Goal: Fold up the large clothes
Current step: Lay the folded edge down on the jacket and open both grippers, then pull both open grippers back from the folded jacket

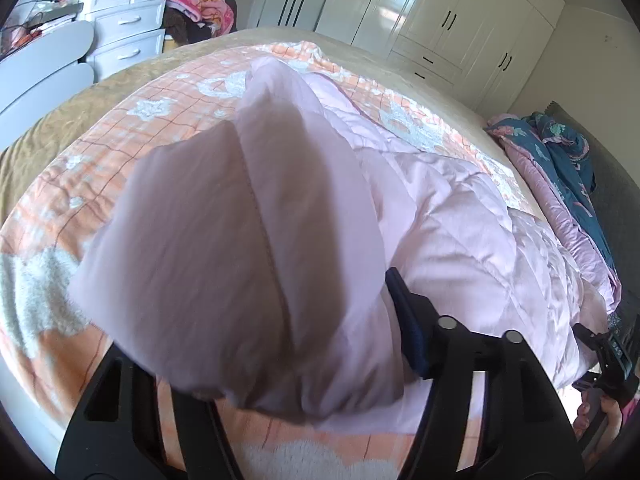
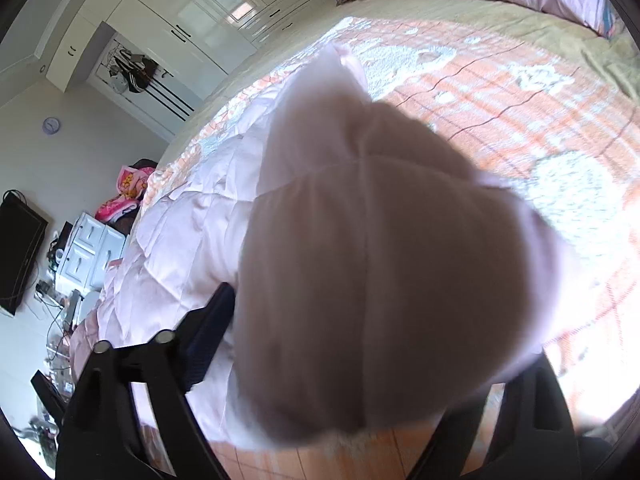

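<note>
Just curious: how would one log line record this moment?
fold step | pink padded jacket on bed | left gripper: jaws wide around cloth | right gripper: same

The left black two-finger gripper is pointed slantwise downward. Its jaws are held well apart. One finger, faced with a dark blue pad, is seen on the right of its own view. The other is largely hidden behind the pale pink quilted garment that lies between them, and no squeeze on the cloth can be made out.

The right black two-finger gripper is likewise tilted downward, with its jaws spread wide. A blue-padded finger is visible on the left of its view, and the opposite fingertip is covered by the same cloth.

At the edge of the left view, the right gripper's body is seen gripped by a person's hand.
</note>
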The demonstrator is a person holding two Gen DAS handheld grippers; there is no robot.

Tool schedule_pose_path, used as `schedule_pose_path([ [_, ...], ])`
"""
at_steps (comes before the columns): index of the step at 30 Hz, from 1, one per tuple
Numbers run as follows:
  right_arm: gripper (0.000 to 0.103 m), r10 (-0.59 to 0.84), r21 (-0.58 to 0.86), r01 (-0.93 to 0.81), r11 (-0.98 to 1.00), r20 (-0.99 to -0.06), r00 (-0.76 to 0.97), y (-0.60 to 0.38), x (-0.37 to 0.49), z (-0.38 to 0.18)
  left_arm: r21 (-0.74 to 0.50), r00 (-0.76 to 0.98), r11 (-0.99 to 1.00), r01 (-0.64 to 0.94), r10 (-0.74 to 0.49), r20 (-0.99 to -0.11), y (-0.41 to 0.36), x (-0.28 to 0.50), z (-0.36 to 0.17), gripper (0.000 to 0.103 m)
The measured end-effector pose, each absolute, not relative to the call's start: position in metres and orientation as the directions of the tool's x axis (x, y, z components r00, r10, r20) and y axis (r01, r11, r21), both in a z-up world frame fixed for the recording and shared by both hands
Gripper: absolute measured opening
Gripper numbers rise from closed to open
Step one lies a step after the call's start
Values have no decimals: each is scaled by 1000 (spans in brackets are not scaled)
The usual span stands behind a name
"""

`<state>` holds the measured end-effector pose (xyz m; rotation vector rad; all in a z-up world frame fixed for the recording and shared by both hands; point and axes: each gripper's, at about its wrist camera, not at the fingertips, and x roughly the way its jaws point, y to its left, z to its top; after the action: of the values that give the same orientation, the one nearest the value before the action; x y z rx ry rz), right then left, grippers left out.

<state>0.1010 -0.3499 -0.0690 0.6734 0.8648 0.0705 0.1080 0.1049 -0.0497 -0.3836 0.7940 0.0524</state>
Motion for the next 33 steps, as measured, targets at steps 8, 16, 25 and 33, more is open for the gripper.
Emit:
schedule_pose_path([
  [8,98,278,538,204,818,-680,679,-358,67,-49,-303,685,934,-187,-97,-722,109,87,-41,75],
  [16,99,211,468,161,869,-644,736,-366,32,-11,-298,688,935,-193,-87,-720,116,61,-29,83],
  [25,99,175,394,78,916,-567,805,-352,-3,37,-244,753,956,-162,-40,-657,107,27,16,94],
  [33,99,183,323,-8,946,-516,837,-326,-28,68,-232,788,966,-112,-56,-613,89,9,43,94],
])
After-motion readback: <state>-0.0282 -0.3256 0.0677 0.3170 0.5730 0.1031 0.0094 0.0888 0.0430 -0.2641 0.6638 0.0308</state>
